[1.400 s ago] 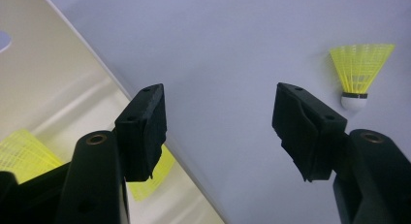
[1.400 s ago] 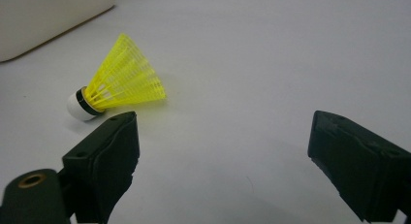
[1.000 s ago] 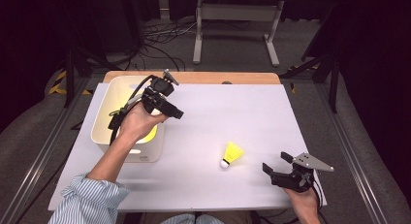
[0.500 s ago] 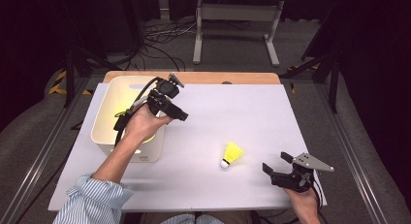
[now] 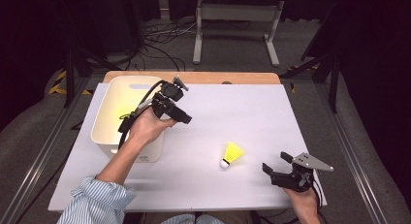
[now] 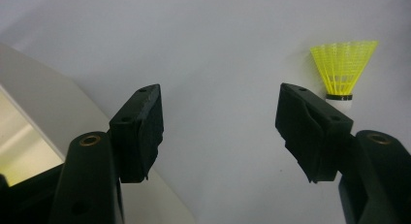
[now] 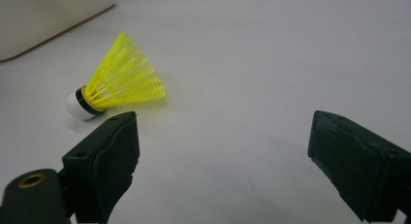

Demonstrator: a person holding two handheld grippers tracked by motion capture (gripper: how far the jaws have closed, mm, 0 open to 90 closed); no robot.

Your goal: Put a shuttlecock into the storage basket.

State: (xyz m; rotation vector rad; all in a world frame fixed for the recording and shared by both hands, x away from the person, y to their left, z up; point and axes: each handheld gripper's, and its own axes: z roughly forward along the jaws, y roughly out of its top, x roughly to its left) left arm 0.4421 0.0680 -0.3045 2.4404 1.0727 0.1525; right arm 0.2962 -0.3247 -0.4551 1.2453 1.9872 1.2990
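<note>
Shuttlecock lies on its side on the white desk, right of centre, cork end toward the person, yellow skirt fanned away; it sits alone, well apart from the tub at the left and near the right gripper. In the tub there's a yellow glow low down, likely something already dropped in, though what it is I can't tell.

So the step in hand looks like a fresh reach: the left gripper hangs above the tub's near right corner, empty, jaws spread wide and just opened a touch further with nothing between them; in the left gripper view the shuttlecock shows beyond the right jaw, so the tool is already aimed its way. The right gripper rests low near the desk's front right edge, jaws parted and empty too; in the right gripper view the shuttlecock lies just past its left jaw.

Next move, by my reading: whichever gripper goes must come down over the shuttlecock, straddle the cork or the skirt's narrow end, and close gently; the skirt is light and springy and could skid or squash.

Left forearm, in a striped sleeve, angles up from the bottom left with the wrist raised; right hand stays low at the bottom edge.
</note>
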